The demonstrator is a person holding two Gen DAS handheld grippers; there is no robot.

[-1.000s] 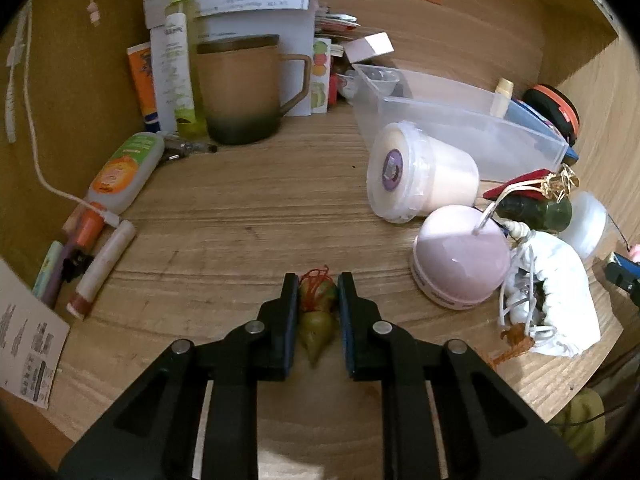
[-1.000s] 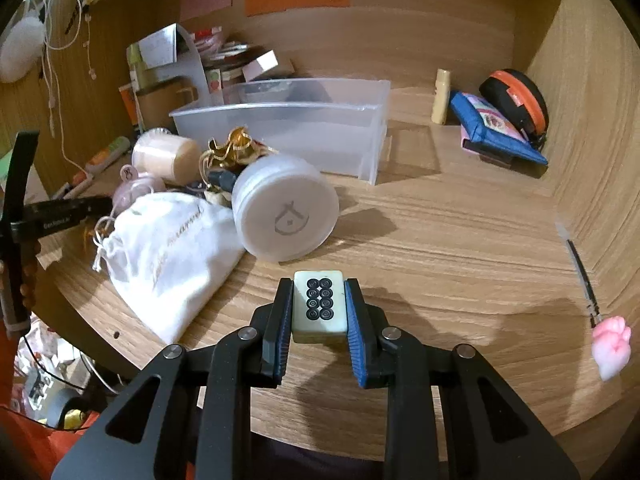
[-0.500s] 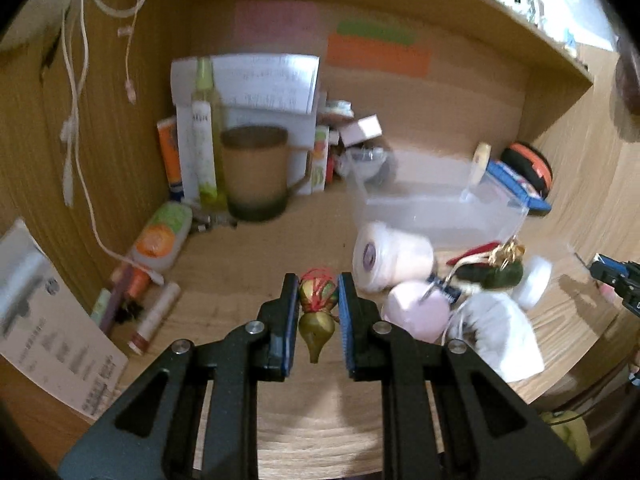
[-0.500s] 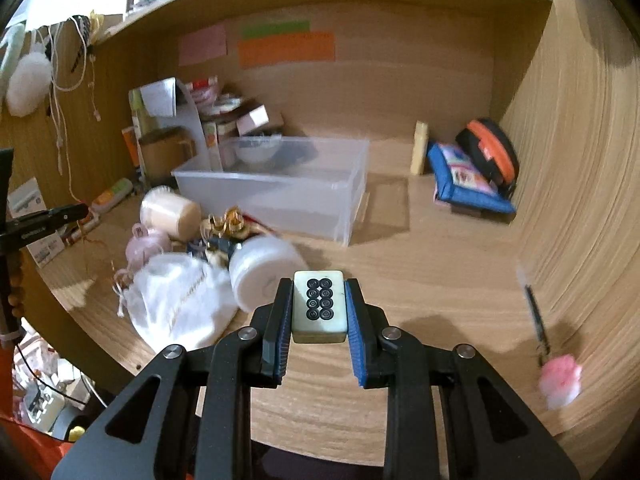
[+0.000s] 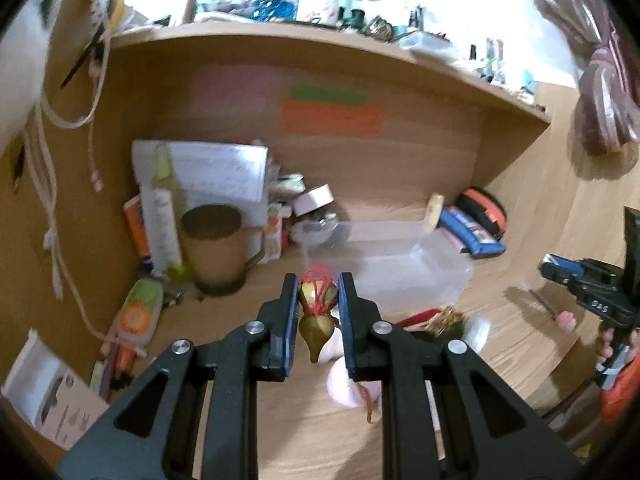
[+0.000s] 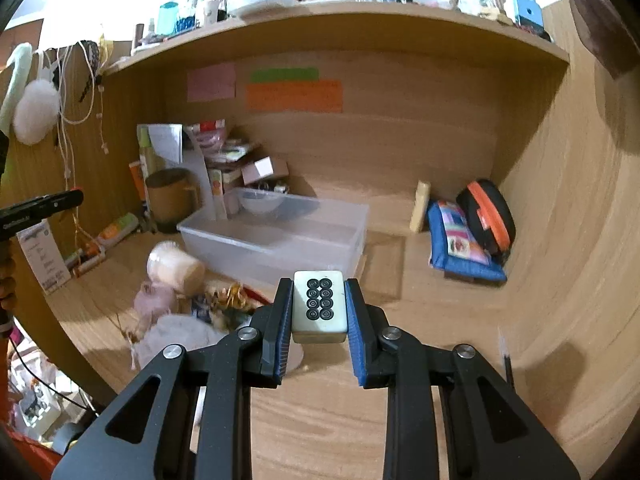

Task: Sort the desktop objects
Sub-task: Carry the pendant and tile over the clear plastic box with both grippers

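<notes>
My left gripper (image 5: 319,298) is shut on a small gourd charm (image 5: 316,312), gold-green with red string, held high above the desk. My right gripper (image 6: 319,308) is shut on a mahjong tile (image 6: 319,306), pale with black circles, also held well above the desk. A clear plastic bin (image 6: 280,236) stands on the desk ahead of both grippers; it also shows in the left wrist view (image 5: 400,264). The right gripper's body shows at the right edge of the left wrist view (image 5: 592,296).
A brown mug (image 5: 218,248), bottles and papers crowd the back left. A cream jar (image 6: 174,266), a pink round case (image 6: 154,300) and a white pouch (image 6: 180,336) lie in front of the bin. A blue pouch (image 6: 460,244) and a black-orange case (image 6: 486,216) sit back right. A shelf (image 6: 320,28) hangs overhead.
Both grippers have risen and pulled back from the desk with their objects still held; the desk items look smaller and the upper shelf has come into view.
</notes>
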